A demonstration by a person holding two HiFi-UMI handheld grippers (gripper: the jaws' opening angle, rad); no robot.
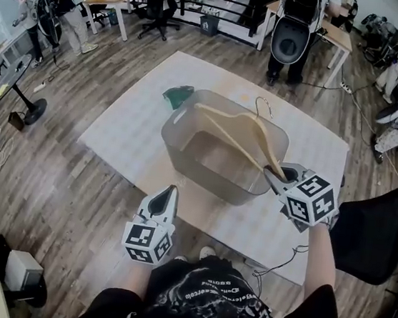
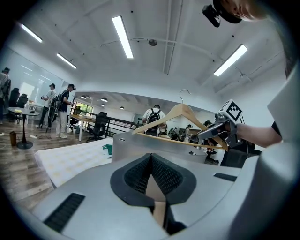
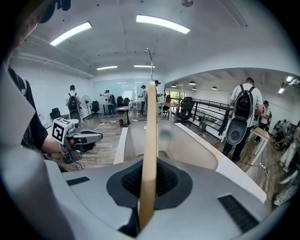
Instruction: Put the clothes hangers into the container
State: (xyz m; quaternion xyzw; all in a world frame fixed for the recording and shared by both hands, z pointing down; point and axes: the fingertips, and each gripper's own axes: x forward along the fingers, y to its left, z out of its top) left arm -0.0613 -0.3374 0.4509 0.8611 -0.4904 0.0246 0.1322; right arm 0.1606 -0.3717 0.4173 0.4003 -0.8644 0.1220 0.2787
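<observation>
Head view: right gripper [image 1: 278, 173] clamps a smooth wooden hanger [image 1: 249, 129] over the translucent grey tub [image 1: 172, 131]; left gripper [image 1: 170, 191] closed, empty.

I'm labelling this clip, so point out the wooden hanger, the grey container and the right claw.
wooden hanger [image 1: 266, 143]: head view, on the arm running towards the claw.
grey container [image 1: 208, 174]: head view, on its near wall.
right claw [image 1: 278, 173]: head view, between its tips, shut on the hanger's end.

Container [image 1: 185, 153] mouth partly barred by hanger [image 1: 248, 135] slanting from far-left rim to near-right corner; mat [image 1: 116, 134] to its left open, green object [image 1: 178, 96] at far-left corner.
</observation>
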